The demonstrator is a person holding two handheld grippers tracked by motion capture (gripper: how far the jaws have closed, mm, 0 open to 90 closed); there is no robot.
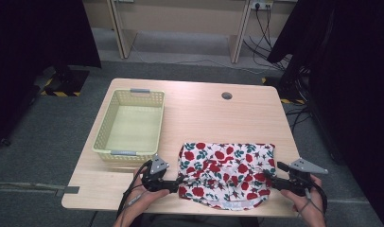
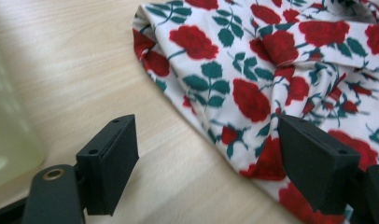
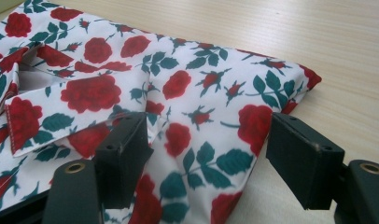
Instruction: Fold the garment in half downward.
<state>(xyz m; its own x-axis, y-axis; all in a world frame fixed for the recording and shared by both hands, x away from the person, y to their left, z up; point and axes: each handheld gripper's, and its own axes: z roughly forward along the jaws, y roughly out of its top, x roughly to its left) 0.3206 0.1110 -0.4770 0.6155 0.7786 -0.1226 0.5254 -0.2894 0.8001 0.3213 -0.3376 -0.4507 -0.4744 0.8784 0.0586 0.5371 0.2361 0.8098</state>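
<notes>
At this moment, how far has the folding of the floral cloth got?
Done: the floral cloth lies folded into a compact bundle near the table's front edge. In hand: nothing; the left gripper and right gripper sit open at its two ends. Left, probably: moving it into the basket, which holds no cloth.

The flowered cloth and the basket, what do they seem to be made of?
The cloth looks like thin woven fabric, matte, printed with red roses; it folds softly and shows a stitched hem. The basket looks like pale yellow moulded plastic, with lattice walls and slightly glossy.
</notes>
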